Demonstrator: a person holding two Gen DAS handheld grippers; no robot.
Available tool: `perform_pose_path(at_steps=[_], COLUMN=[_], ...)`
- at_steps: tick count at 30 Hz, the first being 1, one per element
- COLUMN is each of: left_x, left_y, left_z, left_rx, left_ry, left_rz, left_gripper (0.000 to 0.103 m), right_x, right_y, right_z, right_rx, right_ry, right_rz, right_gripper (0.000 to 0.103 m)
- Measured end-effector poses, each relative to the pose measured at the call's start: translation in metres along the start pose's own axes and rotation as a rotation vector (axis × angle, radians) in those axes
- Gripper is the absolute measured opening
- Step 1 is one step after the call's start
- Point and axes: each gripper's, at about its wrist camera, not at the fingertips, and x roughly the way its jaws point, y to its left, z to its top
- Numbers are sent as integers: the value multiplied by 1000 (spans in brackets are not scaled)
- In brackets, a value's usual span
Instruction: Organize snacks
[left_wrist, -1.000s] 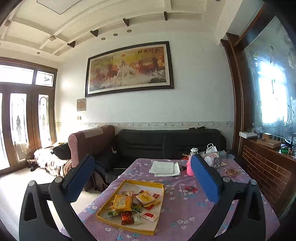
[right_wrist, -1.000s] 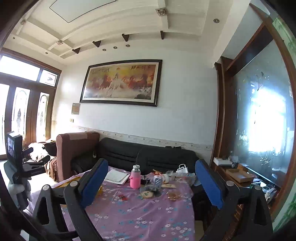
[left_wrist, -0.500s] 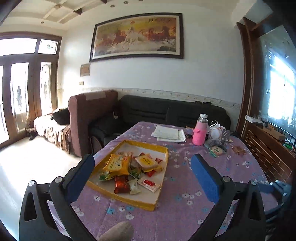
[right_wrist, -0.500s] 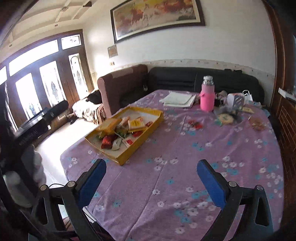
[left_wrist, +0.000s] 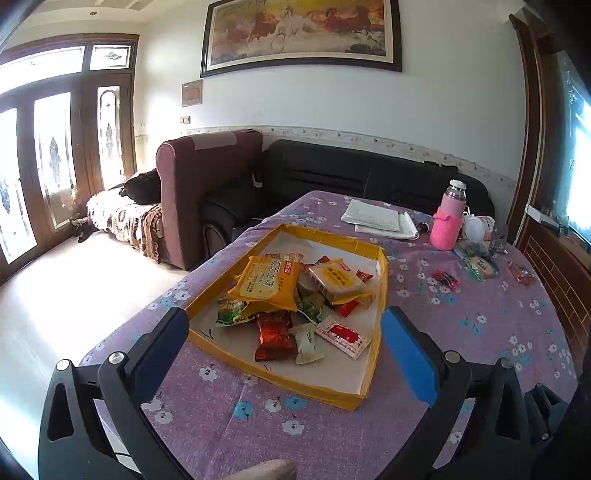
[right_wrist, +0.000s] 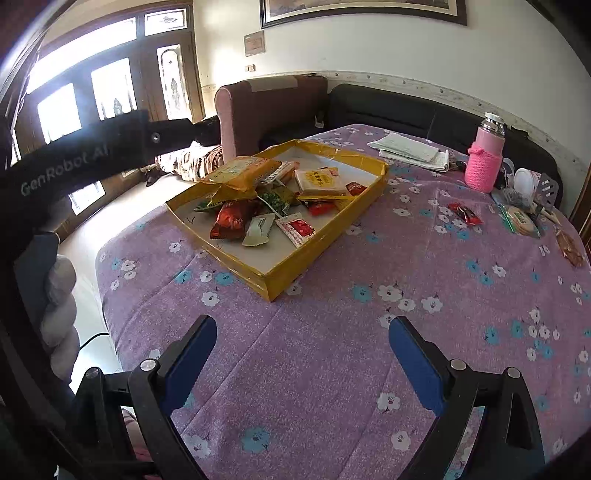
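Observation:
A yellow shallow tray (left_wrist: 380, 280) (right_wrist: 317, 243) on the purple flowered table holds a heap of wrapped snacks, among them a large yellow pack (left_wrist: 267, 282) (right_wrist: 240, 171) and a red pack (left_wrist: 273, 334) (right_wrist: 231, 219). A loose red snack (left_wrist: 445, 278) (right_wrist: 465, 214) and a round cracker pack (left_wrist: 480, 266) (right_wrist: 521, 219) lie on the cloth to the right of the tray. My left gripper (left_wrist: 284, 343) is open and empty above the tray's near end. My right gripper (right_wrist: 301, 354) is open and empty above bare cloth in front of the tray.
A pink bottle (left_wrist: 448, 221) (right_wrist: 484, 162), papers (left_wrist: 380, 221) (right_wrist: 410, 149) and small clutter (left_wrist: 480, 232) stand at the table's far side. A maroon armchair (left_wrist: 207, 177) and a black sofa (left_wrist: 351, 177) lie behind the table. The left gripper's body (right_wrist: 74, 162) shows at left in the right wrist view.
Both grippers have tilted down and moved in over the table. The tray now lies close under the left gripper. Both jaws stay open.

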Motion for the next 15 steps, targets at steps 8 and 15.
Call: perform_pose_path(at_steps=[8,15], left_x=[16,16], left_y=[2,-10], left_z=[-1,2], left_rx=[-5,33], left_ry=[47,39], left_rz=[-9,40], left_gripper=[103,103], right_x=[21,22], right_y=[9,-1], right_z=[12,16], right_rx=[-23,21], right_ry=[26,9], right_rz=[35,64], right_gripper=[95,95])
